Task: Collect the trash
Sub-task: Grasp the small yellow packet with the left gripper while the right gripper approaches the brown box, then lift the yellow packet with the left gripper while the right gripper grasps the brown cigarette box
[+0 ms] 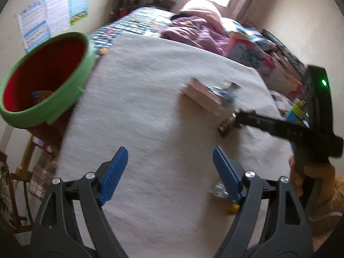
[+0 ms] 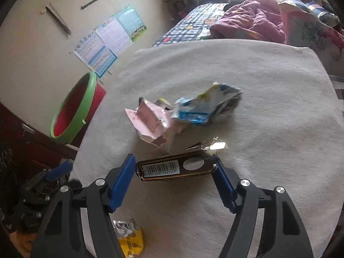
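A red bin with a green rim point(image 1: 46, 79) stands at the left edge of the grey cloth; it also shows in the right wrist view point(image 2: 74, 111). My right gripper point(image 2: 174, 169) is shut on a brown barcoded box point(image 2: 174, 168), also seen from the left wrist view point(image 1: 228, 122). A torn pink carton point(image 2: 148, 120) and a crumpled blue-white wrapper point(image 2: 206, 105) lie beyond it. A yellow wrapper point(image 2: 130, 236) lies near the front. My left gripper point(image 1: 169, 169) is open and empty above the cloth.
The grey cloth point(image 2: 258, 86) covers a bed with a purple blanket point(image 2: 249, 19) and pillows at the far end. Colourful boxes point(image 1: 258, 58) line the right side. Posters point(image 2: 107, 40) hang on the left wall. A wooden chair point(image 1: 23, 172) stands lower left.
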Demonstrator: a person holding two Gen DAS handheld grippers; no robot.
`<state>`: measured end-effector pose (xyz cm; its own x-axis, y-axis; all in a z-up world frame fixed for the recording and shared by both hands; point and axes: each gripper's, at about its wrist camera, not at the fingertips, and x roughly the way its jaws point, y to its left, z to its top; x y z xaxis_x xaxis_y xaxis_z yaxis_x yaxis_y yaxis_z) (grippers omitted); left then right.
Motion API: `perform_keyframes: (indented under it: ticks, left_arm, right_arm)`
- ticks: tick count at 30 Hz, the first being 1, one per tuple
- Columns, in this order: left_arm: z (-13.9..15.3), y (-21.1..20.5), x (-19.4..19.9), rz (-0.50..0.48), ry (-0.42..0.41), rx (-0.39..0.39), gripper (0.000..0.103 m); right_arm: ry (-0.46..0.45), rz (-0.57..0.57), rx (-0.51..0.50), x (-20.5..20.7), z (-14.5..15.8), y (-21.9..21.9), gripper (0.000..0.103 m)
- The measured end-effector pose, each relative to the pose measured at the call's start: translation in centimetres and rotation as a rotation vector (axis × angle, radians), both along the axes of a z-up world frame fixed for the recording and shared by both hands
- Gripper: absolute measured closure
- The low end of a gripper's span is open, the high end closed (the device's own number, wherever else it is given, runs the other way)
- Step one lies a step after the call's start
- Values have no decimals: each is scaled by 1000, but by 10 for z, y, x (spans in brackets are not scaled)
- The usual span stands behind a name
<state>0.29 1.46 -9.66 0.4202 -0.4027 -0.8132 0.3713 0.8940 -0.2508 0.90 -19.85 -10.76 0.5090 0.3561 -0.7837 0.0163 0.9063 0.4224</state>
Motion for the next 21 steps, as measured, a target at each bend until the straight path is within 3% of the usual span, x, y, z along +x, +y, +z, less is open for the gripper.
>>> perform_keyframes:
  ticks: [5,9,11,14,17,21]
  left_arm:
    - [-4,-38,-25,-188,-6,-5,22]
    - [-16,-69,-45,-344,12,51,21]
    - [-26,-80,-51,-368,21,94,21]
    - [-43,-91,-48,-348,70,133,53]
    - [-47,-87,-39,-296,102,119,70]
    - [-37,-79,-29,-217,61,108,75]
  right_arm:
    - [6,-55,11,-13,1,-29,35]
    - [11,-66,19,-21,0,-41,35]
    - [10,-56,19,-24,0,-42,35]
    - [19,-20,8,-26,-3,-35,34]
    - [31,-9,2,-29,-7,-34,33]
    - [52,-9,5,-34,-11,-40,30]
